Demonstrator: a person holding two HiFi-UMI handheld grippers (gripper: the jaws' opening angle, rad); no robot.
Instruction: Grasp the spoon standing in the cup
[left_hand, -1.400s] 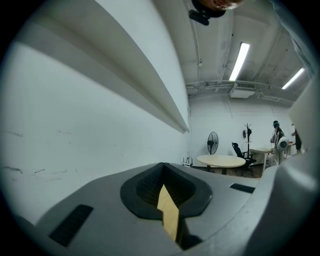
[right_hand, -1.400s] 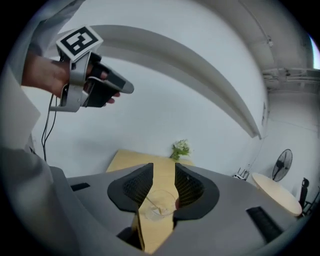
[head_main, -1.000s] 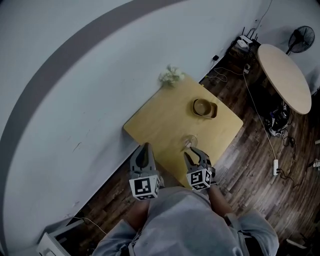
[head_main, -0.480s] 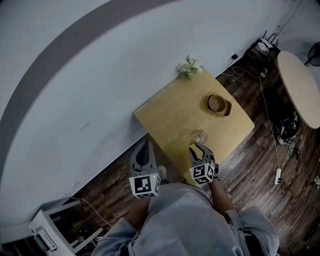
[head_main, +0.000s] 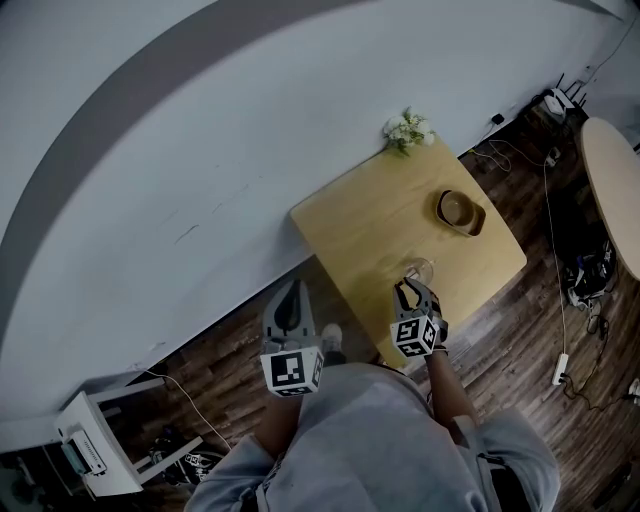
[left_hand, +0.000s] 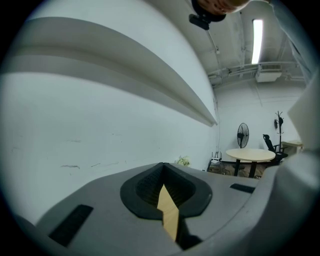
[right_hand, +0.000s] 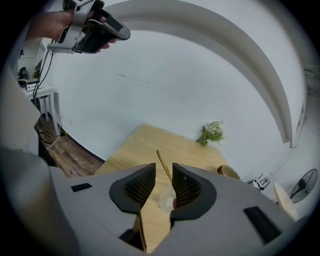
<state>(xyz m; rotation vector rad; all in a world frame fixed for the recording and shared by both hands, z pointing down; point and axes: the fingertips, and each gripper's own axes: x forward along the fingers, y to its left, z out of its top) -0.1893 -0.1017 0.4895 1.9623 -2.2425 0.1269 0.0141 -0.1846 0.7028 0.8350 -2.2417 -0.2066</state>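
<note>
A clear glass cup (head_main: 418, 270) stands near the front edge of the small wooden table (head_main: 380, 215). A thin spoon (right_hand: 163, 166) leans up out of the cup (right_hand: 166, 200). My right gripper (head_main: 406, 291) is just in front of the cup and points at it. In the right gripper view the spoon's handle rises in the gap of this gripper (right_hand: 163, 173); the jaws are closing, and a gap still shows on each side of the handle. My left gripper (head_main: 291, 297) hangs off the table's left corner over the floor, its jaws together and empty.
A wooden bowl (head_main: 462, 212) sits on the table's right side and a small bunch of flowers (head_main: 407, 129) at its far corner by the wall. A round table (head_main: 612, 180), cables and a fan (right_hand: 303, 186) are to the right. A white rack (head_main: 95, 450) stands at the lower left.
The head view has swung, so the table now sits further right and up. The right gripper has stayed at the cup, moving with it. The left gripper has barely shifted.
</note>
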